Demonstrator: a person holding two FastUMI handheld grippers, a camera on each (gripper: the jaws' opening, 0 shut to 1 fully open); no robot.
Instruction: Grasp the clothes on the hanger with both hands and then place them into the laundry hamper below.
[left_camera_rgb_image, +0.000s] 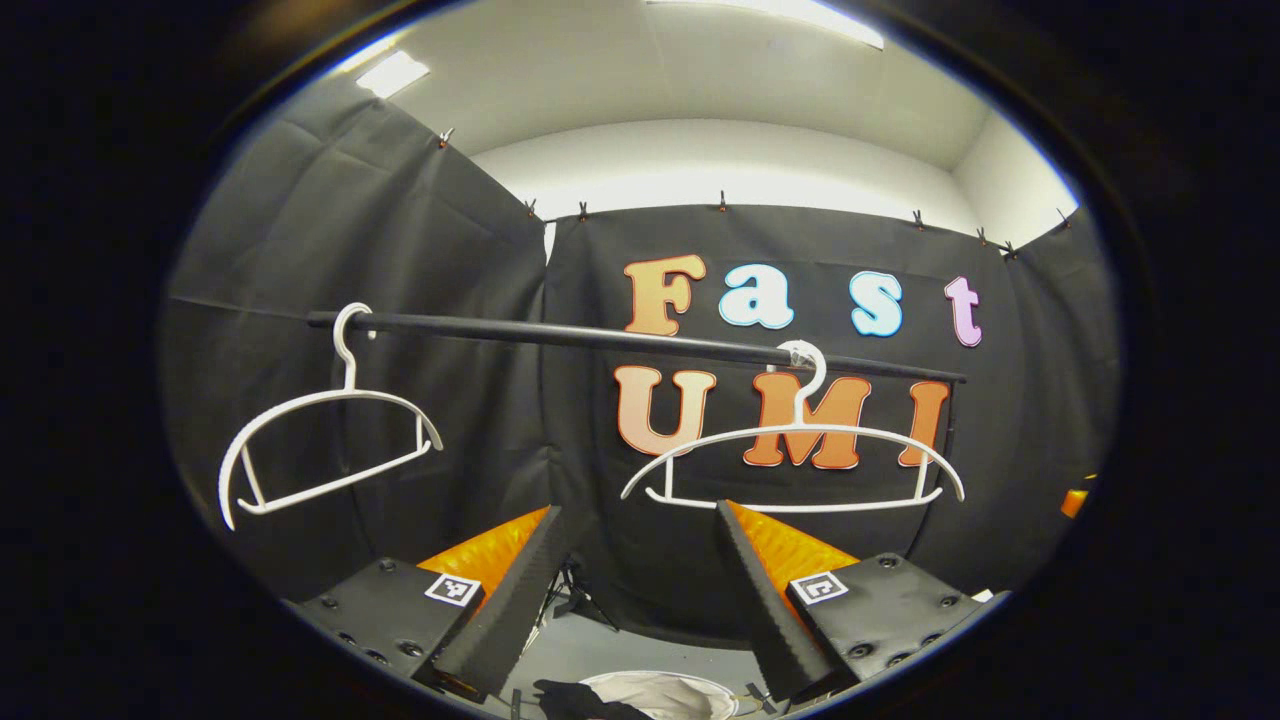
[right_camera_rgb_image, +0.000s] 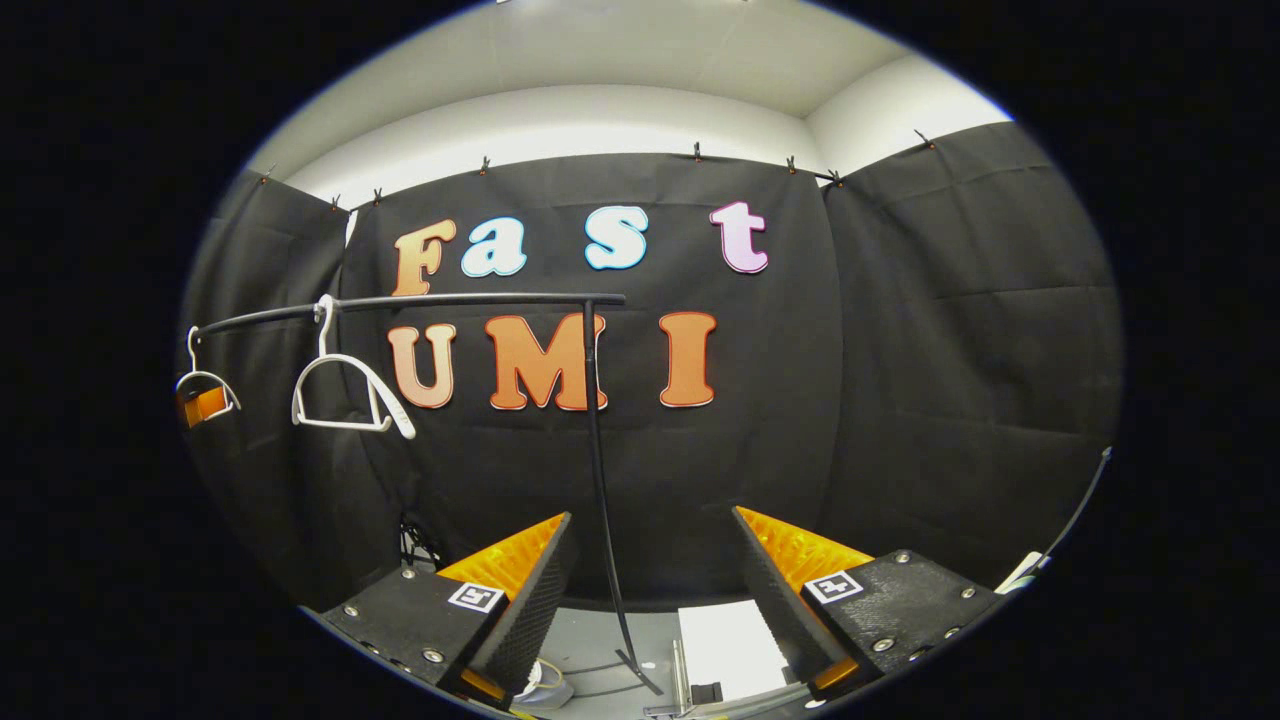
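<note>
In the left gripper view, the left tool (left_camera_rgb_image: 635, 590) has its fingers apart, holding nothing. Two bare white plastic hangers (left_camera_rgb_image: 800, 455) hang from the black metal rail (left_camera_rgb_image: 600, 338) at ten and twelve o'clock. The pale and dark clothes (left_camera_rgb_image: 640, 695) already lie in the round laundry hamper (left_camera_rgb_image: 715, 690) at six o'clock, directly under this tool, so the left hand seems nearer.

In the right gripper view, the right tool (right_camera_rgb_image: 650, 600) is also spread and empty; the hangers sit at nine o'clock, well apart.

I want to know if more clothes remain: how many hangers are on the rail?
2, both bare: one hanger near the rail's left end, the other hanger toward its right.
</note>
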